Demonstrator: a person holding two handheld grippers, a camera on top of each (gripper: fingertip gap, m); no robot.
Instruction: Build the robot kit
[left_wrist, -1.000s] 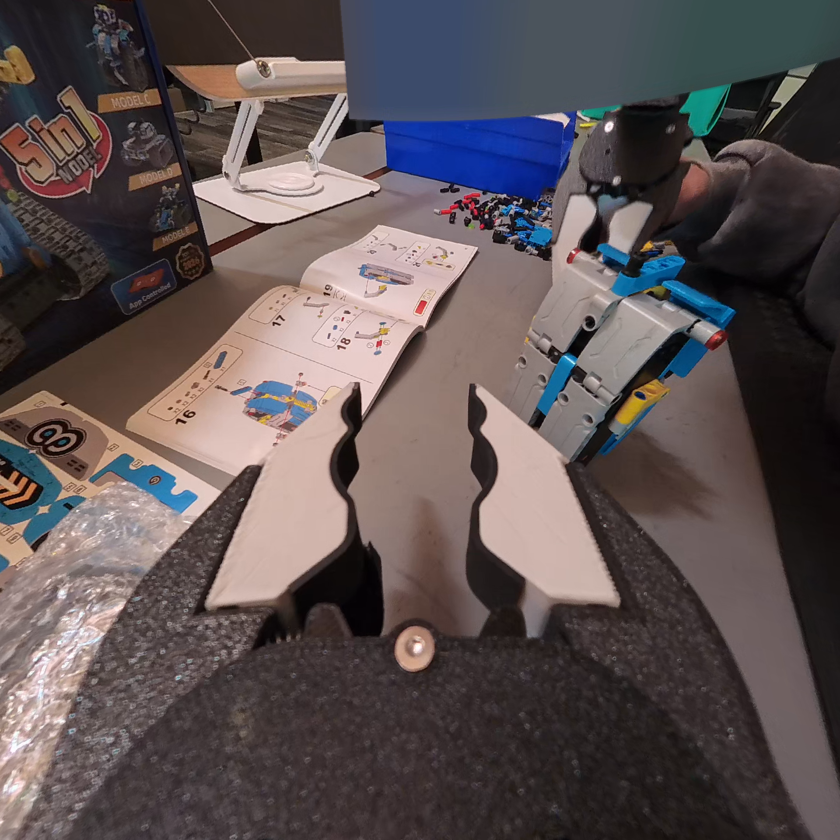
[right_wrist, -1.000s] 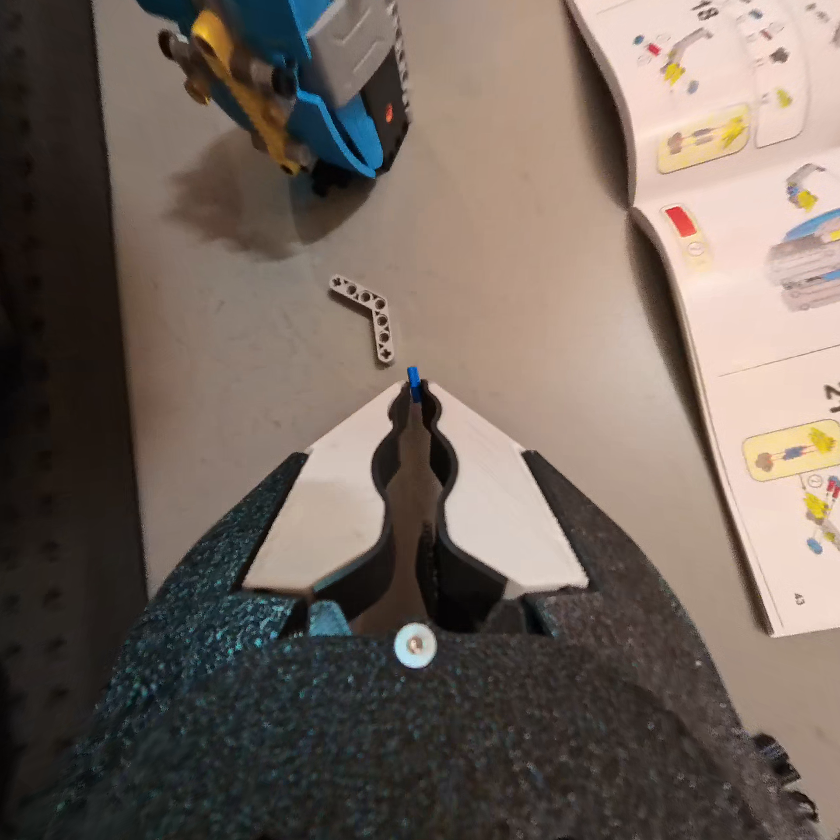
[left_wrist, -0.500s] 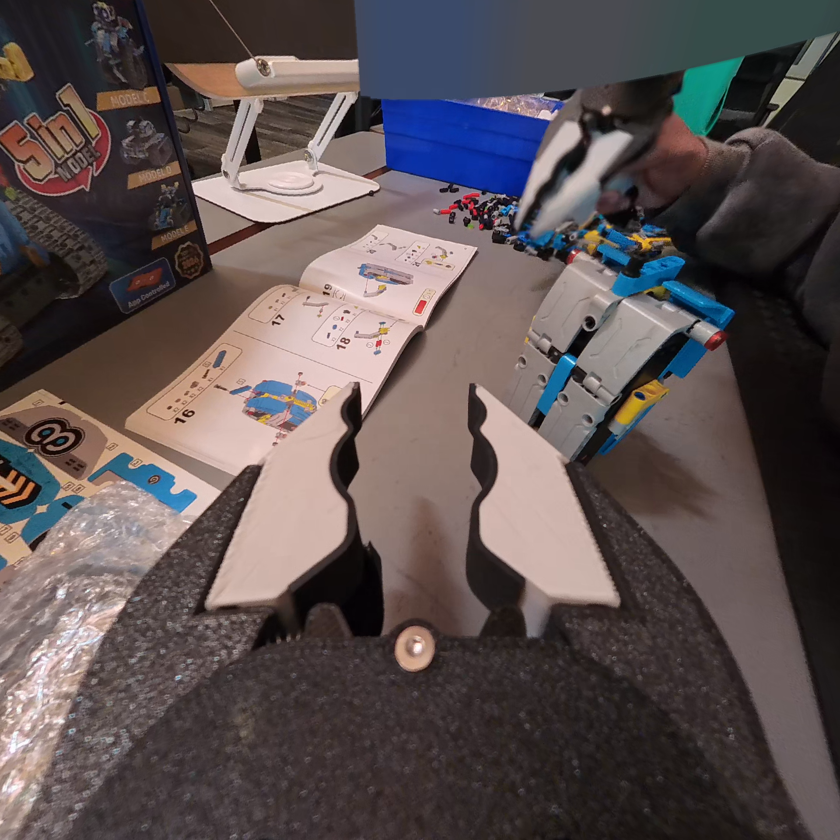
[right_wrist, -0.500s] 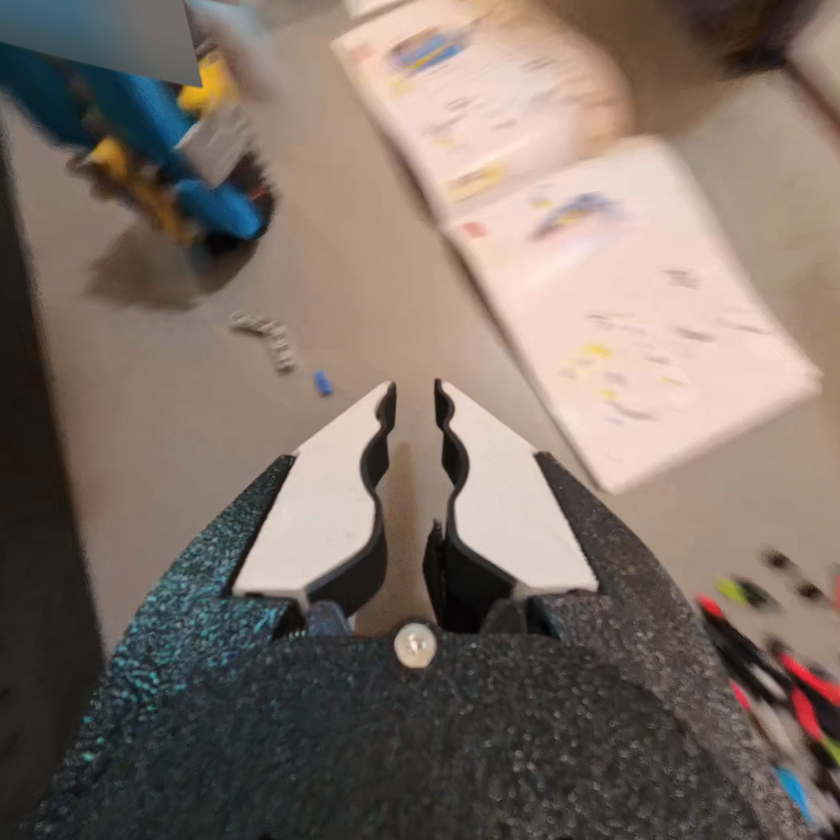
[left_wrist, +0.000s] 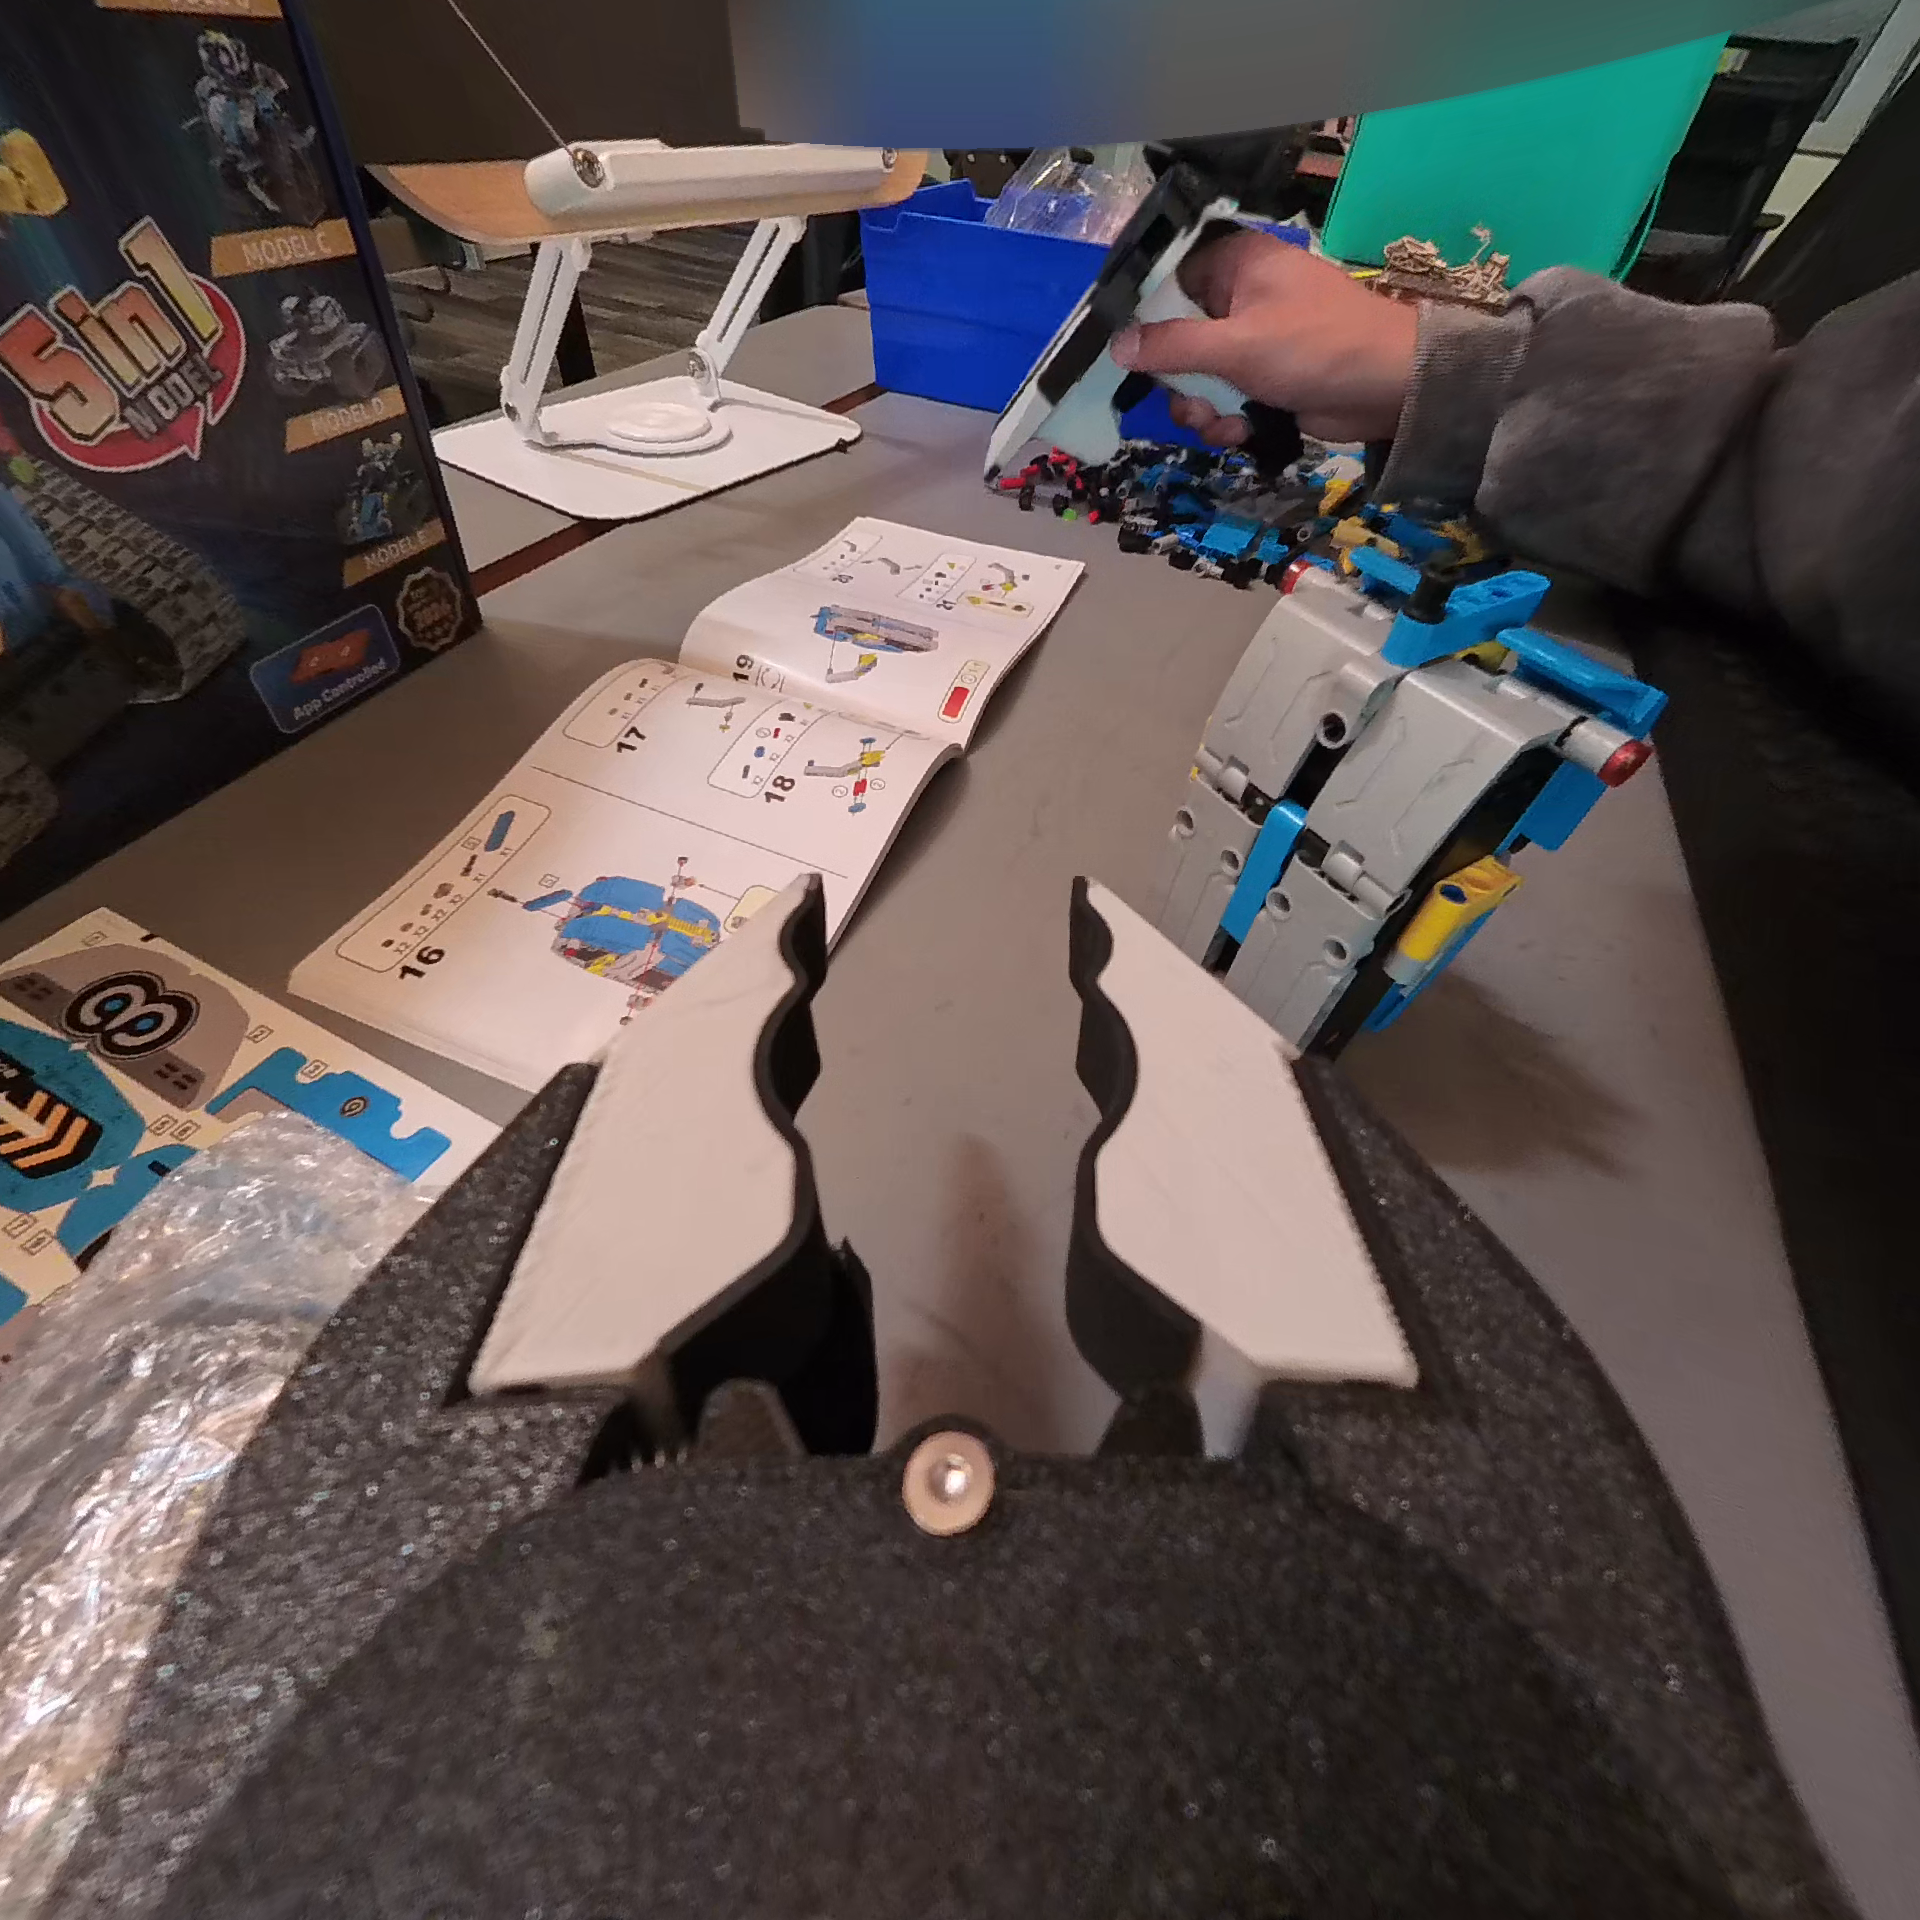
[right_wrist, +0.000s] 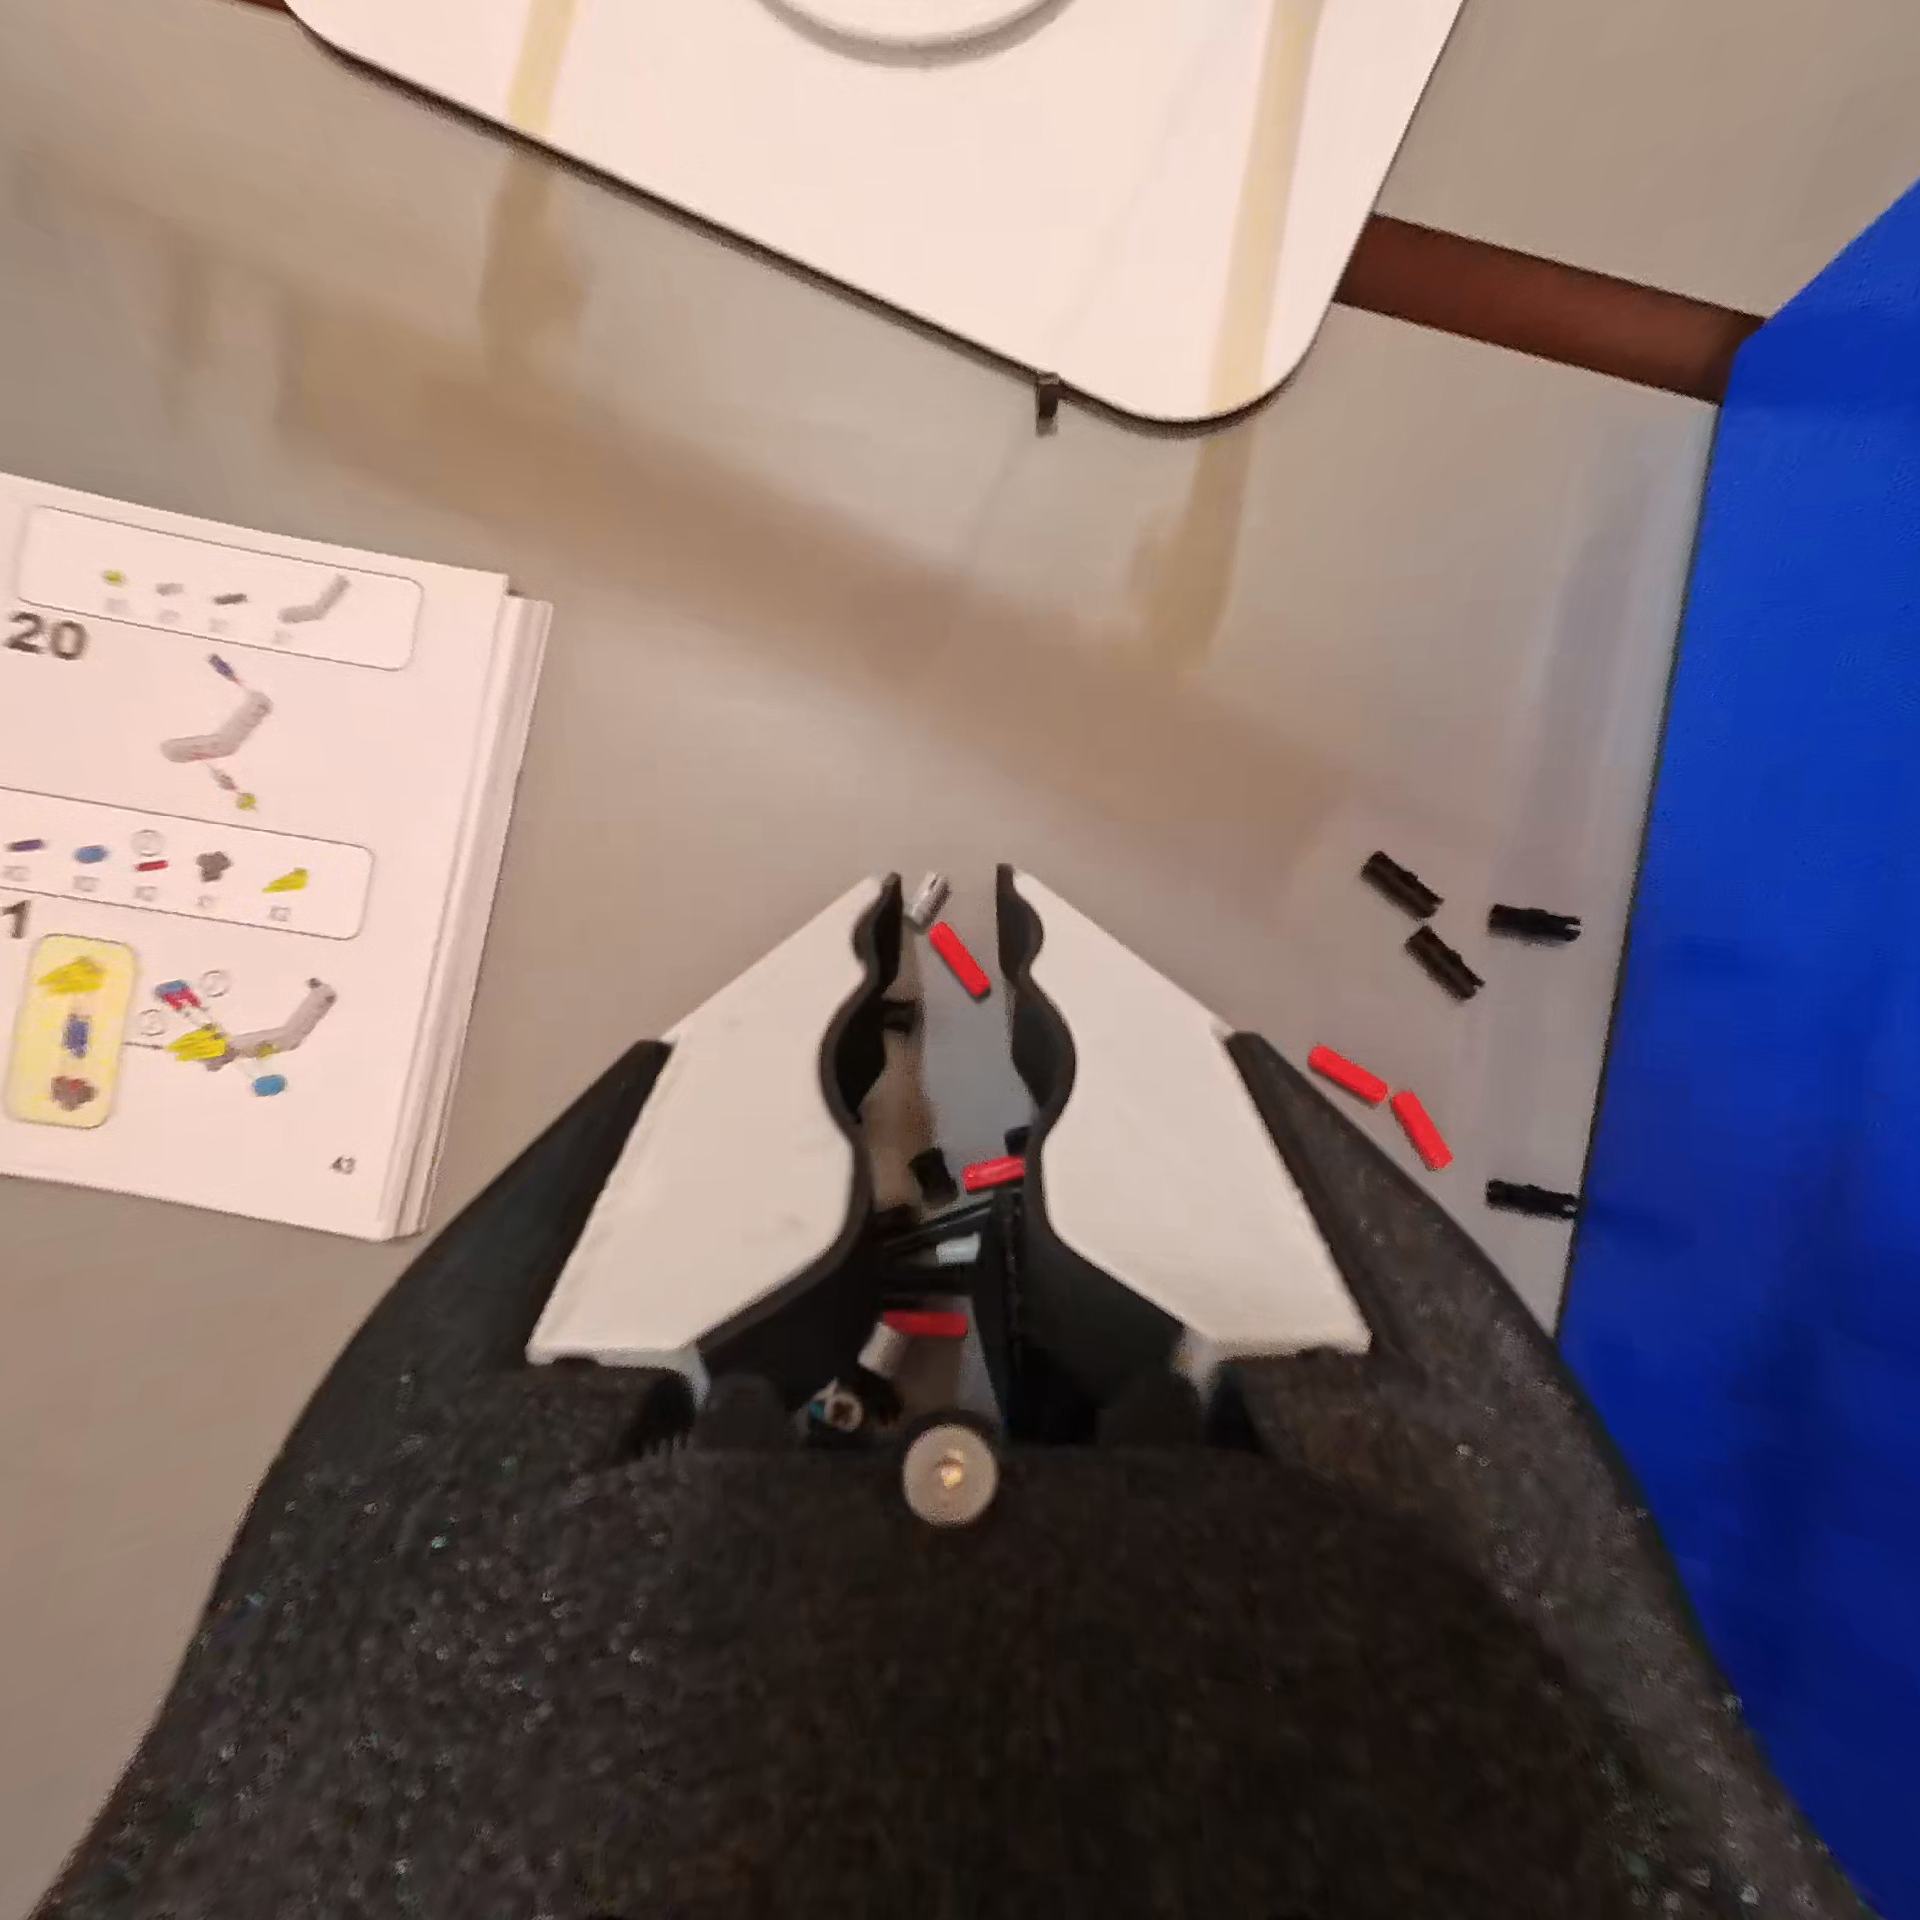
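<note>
My left gripper (left_wrist: 945, 894) is open and empty. It hovers low over the grey table (left_wrist: 1039, 727), between an open instruction booklet (left_wrist: 665, 790) and a grey, blue and yellow brick model (left_wrist: 1382, 790) that stands to its right. My right gripper (right_wrist: 943, 883) is open with a narrow gap and points down at loose small parts. A red pin (right_wrist: 958, 960) and a tiny grey piece (right_wrist: 931, 896) lie on the table between its fingertips, and neither pad touches them. In the left wrist view a hand holds the right gripper (left_wrist: 1013, 457) over the parts pile (left_wrist: 1195, 499).
A blue bin (right_wrist: 1787, 831) stands to the right of the parts. A white stand base (right_wrist: 935, 156) lies beyond them. Black pins (right_wrist: 1439, 961) and more red pins (right_wrist: 1348, 1072) are scattered about. A kit box (left_wrist: 156, 416), a sticker sheet (left_wrist: 156, 1049) and a plastic bag (left_wrist: 135, 1351) are at the left. One gripper's finger ends stand about 45 centimetres off the other's.
My right gripper was shut on a small blue pin near the model. It opened, left the pin on the table, and swung away to the parts pile. My left gripper has not moved.
</note>
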